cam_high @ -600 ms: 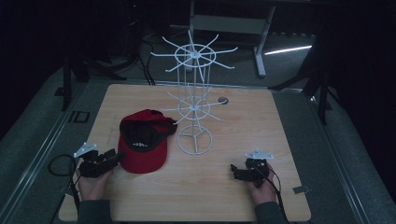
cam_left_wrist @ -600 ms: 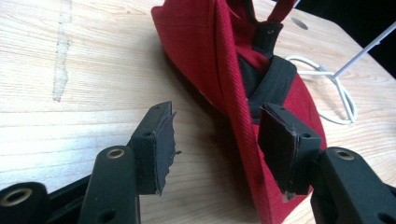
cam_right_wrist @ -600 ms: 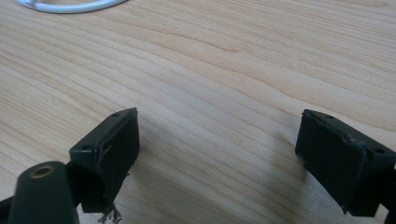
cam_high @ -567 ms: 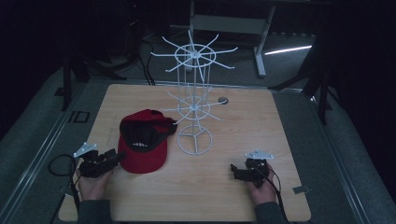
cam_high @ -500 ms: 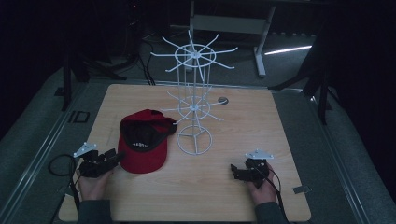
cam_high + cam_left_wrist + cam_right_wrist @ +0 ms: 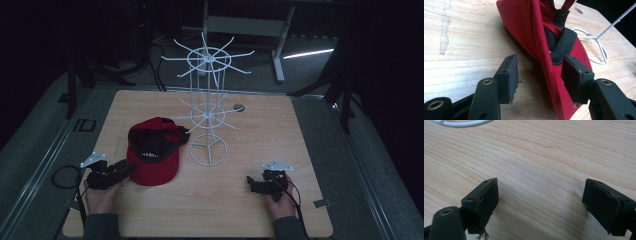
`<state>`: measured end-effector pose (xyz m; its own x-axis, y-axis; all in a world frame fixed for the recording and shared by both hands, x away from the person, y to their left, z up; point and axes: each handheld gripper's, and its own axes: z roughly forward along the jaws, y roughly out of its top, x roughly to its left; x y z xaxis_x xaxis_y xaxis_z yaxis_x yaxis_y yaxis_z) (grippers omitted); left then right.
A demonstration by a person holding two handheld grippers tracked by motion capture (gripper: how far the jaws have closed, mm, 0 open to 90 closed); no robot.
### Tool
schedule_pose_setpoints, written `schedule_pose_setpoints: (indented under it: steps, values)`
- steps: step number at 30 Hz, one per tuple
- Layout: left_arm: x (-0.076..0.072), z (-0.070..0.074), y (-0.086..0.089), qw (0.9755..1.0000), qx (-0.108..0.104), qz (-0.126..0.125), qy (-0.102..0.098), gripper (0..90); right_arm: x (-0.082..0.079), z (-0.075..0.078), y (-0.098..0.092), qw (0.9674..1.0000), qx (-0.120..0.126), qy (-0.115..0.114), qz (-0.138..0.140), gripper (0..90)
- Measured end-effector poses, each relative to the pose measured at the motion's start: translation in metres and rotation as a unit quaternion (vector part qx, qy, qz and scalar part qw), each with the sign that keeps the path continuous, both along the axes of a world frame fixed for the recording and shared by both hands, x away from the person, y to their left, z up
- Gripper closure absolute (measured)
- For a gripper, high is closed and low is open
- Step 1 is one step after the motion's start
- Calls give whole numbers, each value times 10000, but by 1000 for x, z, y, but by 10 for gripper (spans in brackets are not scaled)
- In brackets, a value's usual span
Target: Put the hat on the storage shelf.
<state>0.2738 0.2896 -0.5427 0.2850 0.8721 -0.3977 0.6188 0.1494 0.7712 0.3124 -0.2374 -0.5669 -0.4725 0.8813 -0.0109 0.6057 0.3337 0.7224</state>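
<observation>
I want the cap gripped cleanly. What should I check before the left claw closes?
1. Left claw open: ok, jaws stand wide.
2. Brim of the red cap between the jaws: ok, its edge lies in the gap.
3. Pads pressing the brim: not ok, not yet clamped; whether the right-hand pad touches it, cannot tell.
4. White wire rack apart from the cap: cannot tell, they overlap in the high view.
5. Right claw out of the way: ok, open over bare table.

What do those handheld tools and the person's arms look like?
Each tool, left and right, is black with two blocky jaws, frayed dark pads, brass-coloured rivets, a grey three-cornered plate on top and a trailing black cable. The person wears dark sleeves.
</observation>
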Motion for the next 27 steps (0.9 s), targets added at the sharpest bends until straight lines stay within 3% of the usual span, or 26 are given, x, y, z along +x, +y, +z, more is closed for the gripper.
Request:
schedule_pose_setpoints:
  steps: [13,17,20,22,27]
  values:
    - [8,-6,-1,9992,-245,-260,202,522,0,0,0,10000,-3,-5,4,134]
    - [12,-9,-1,9982,-373,-379,290,620,0,0,0,10000,-2,-1,1,134]
    - [15,-11,-3,9974,-361,-467,407,647,0,0,0,10000,-3,0,1,134]
    - [17,-10,-7,9972,-115,-581,466,660,0,0,0,10000,-3,-1,5,134]
    - [22,-12,-15,9944,-26,-874,592,690,0,0,0,10000,-4,3,4,134]
